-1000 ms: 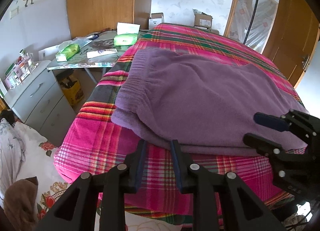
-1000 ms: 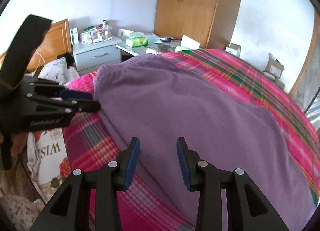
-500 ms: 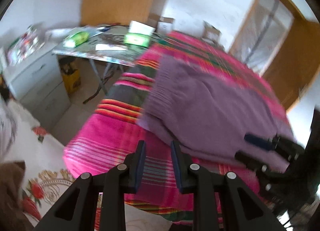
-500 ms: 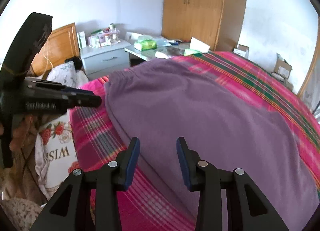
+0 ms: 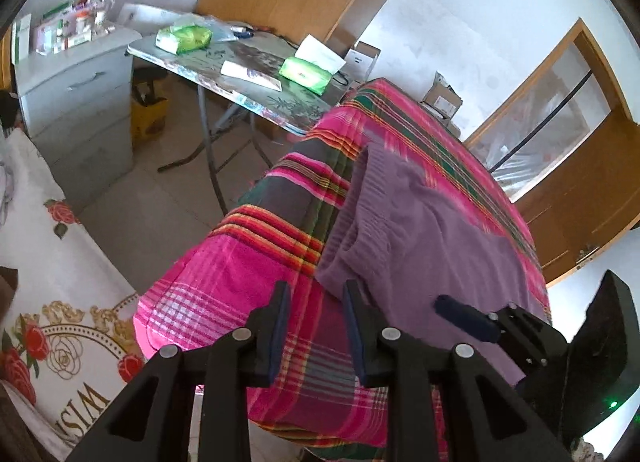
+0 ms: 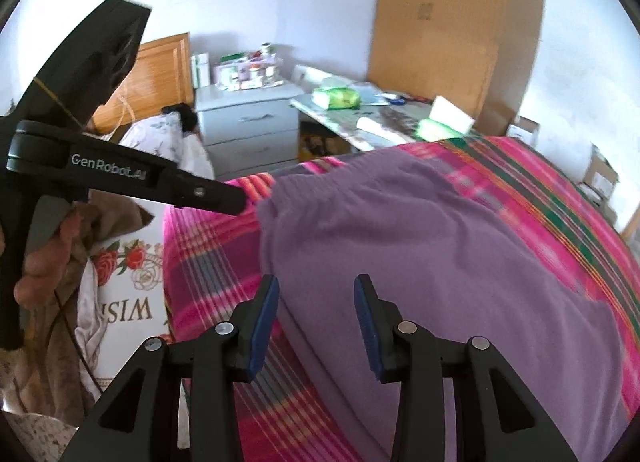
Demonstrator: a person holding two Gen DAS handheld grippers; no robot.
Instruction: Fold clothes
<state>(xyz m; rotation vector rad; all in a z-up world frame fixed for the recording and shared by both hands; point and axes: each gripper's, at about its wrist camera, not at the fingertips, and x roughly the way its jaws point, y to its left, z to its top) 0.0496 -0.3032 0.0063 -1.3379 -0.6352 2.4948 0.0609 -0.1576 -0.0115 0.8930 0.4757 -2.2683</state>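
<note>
A folded purple knit garment point(image 5: 424, 246) lies flat on a bed covered by a pink plaid blanket point(image 5: 240, 274); it fills the right wrist view point(image 6: 420, 254). My left gripper point(image 5: 314, 302) is open and empty, held above the blanket just off the garment's near left corner. My right gripper point(image 6: 316, 294) is open and empty, hovering over the garment's near edge. In the left wrist view the right gripper point(image 5: 472, 318) shows at lower right. In the right wrist view the left gripper point(image 6: 224, 198) points at the garment's left corner.
A folding table point(image 5: 240, 78) with green packs stands beside the bed's far left corner. A grey drawer cabinet point(image 5: 76, 102) stands left of it. Rose-print bedding point(image 5: 52, 302) lies left of the bed. A wooden wardrobe point(image 6: 436, 22) is behind.
My left gripper has drawn back and swung left, off the garment's front edge to its left corner. My right gripper has pulled back slightly. The garment has not moved.
</note>
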